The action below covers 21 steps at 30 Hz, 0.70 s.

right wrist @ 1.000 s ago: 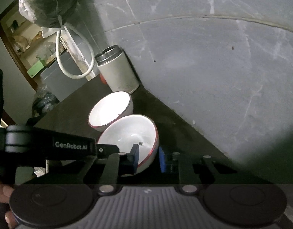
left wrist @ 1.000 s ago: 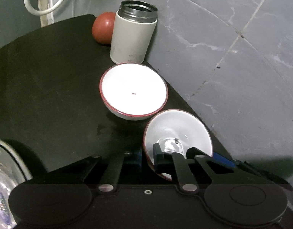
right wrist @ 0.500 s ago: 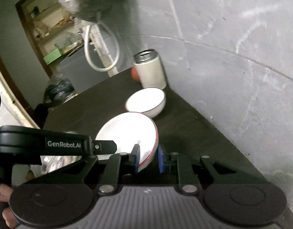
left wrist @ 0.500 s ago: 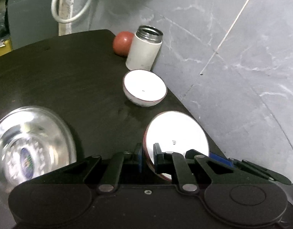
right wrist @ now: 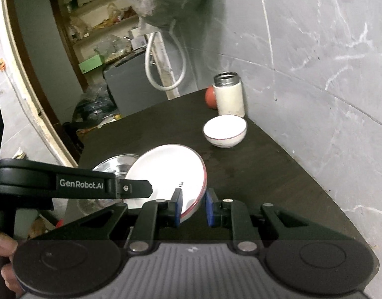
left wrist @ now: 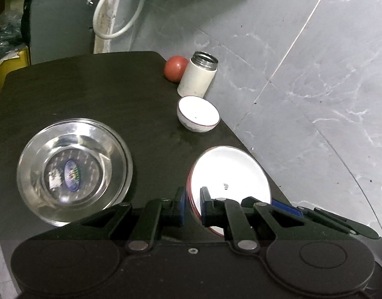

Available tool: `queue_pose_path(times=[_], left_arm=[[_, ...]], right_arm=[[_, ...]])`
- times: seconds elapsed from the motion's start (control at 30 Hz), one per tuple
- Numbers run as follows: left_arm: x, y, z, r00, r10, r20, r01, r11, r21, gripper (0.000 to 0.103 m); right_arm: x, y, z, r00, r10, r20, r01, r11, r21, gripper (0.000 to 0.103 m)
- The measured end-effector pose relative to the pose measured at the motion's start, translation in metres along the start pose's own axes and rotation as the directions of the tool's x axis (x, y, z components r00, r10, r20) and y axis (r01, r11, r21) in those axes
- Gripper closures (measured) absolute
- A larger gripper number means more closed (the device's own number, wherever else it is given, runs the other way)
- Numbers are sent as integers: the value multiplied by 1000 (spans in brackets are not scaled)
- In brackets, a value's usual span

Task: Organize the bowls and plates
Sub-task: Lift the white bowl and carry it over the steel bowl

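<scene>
Held item: gripping a white red-rimmed bowl [left wrist: 228,177] by its near rim, tilted, lower centre of the left wrist view, raised off the dark table [left wrist: 91,94].
Left gripper [left wrist: 191,205]: clamping the rim, one blue pad outside, one inside.
Right gripper [right wrist: 193,208]: straddling the opposite rim; left pad touching, right pad showing a gap, so looking parted rather than clamped.
Other ware: second white bowl [left wrist: 198,114] sitting upright at centre right, just in front of a white flask [left wrist: 197,77]; steel bowl [left wrist: 74,172] lying at lower left.
Risk, slip: holding thin glazed rim on one side only; likely pivoting or dropping if tilted further.
Risk, collision: sitting near the table edge and wall [left wrist: 315,74]; possibly chipping rims when nesting.
</scene>
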<state>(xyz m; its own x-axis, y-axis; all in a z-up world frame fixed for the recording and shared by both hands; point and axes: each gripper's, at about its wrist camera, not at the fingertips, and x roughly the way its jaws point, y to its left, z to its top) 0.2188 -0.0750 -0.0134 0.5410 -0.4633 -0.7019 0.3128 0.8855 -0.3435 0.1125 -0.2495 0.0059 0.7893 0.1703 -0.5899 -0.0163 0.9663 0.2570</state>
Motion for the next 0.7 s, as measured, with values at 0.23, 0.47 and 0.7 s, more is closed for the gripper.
queue_pose_path(times=[0.23,0.47,0.7], left_arm=[[-28,10,-13,999,-5,36,6,999,-33,91],[-52,23,-28,998,0,64,3,999,-43,91],[-74,34,-48,997,11,74,-8,999,-37,91]], right_arm=[[-20,23,-5,1000,19,9,-18,998,-60,81],[-38,49,-13,999,39,18,-37,993,-113,81],[-47,70,-29,998,55,18,-52,989,-142,81]])
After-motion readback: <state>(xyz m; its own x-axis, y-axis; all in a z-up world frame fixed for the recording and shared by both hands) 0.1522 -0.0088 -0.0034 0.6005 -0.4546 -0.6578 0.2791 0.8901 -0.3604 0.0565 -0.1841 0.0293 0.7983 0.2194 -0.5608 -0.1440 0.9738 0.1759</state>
